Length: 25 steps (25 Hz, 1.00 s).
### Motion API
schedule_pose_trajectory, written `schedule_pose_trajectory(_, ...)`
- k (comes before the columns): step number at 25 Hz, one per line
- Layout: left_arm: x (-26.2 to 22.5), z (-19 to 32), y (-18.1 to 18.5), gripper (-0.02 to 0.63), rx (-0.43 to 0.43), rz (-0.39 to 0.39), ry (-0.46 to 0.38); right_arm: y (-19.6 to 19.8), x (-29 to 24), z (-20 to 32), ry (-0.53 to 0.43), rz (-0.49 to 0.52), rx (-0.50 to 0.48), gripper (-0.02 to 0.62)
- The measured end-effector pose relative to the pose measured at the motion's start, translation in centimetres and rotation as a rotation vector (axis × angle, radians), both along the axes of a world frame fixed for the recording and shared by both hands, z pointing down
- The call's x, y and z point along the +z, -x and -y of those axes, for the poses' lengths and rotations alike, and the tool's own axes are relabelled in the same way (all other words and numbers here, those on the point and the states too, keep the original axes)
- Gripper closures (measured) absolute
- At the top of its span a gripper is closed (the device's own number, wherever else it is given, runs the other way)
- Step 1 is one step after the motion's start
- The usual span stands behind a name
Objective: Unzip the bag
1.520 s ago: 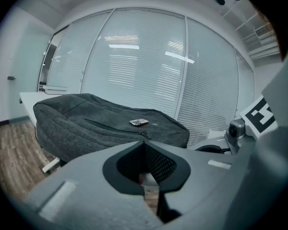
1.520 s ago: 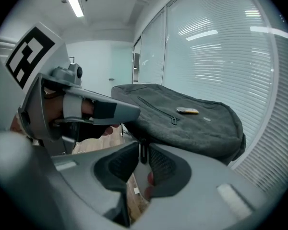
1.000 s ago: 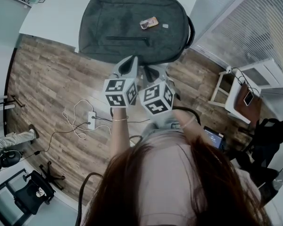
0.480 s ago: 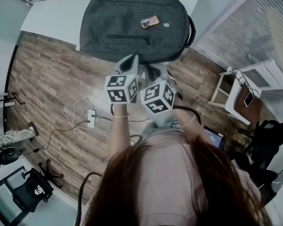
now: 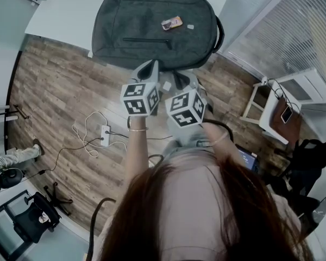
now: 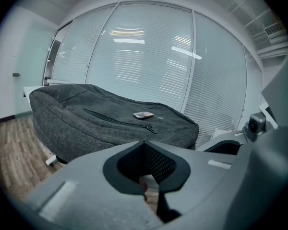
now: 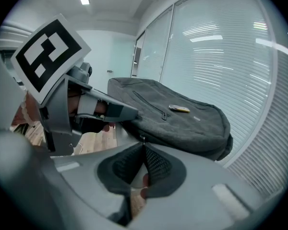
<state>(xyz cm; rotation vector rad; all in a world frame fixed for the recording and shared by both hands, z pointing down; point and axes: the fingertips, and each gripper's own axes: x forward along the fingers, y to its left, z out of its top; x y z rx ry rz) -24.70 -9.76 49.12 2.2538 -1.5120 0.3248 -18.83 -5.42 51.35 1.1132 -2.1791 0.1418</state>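
Observation:
A grey backpack lies flat on a white table, its front-pocket zipper closed and running across the top face. The zipper pull sits at the zipper's right end. A small orange tag-like item rests on the bag. My left gripper hovers just short of the bag's near edge, jaws shut and empty. My right gripper is beside it to the right, also short of the bag. Its jaws meet at the tip with nothing seen between them. The left gripper shows in the right gripper view.
A wooden floor lies below the table edge, with a white power strip and loose cables. A small white side table with a phone stands at the right. Blinds cover the glass wall behind the bag.
Both grippers have edged very slightly toward the bag's near edge. Their jaws stand as before, and the bag has not moved.

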Motion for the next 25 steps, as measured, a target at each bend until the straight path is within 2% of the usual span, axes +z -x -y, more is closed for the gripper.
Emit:
schedule_pose_trajectory(16, 0.2, -0.1, 0.1, 0.598, -0.066, -0.005, -0.002, -3.4, 0.1, 0.4, -0.040, -0.016, 0.021, 0.584)
schedule_pose_trajectory(25, 0.2, -0.2, 0.1, 0.598, -0.089, -0.003, -0.010, -5.1, 0.0, 0.9, -0.047, -0.004, 0.075, 0.584)
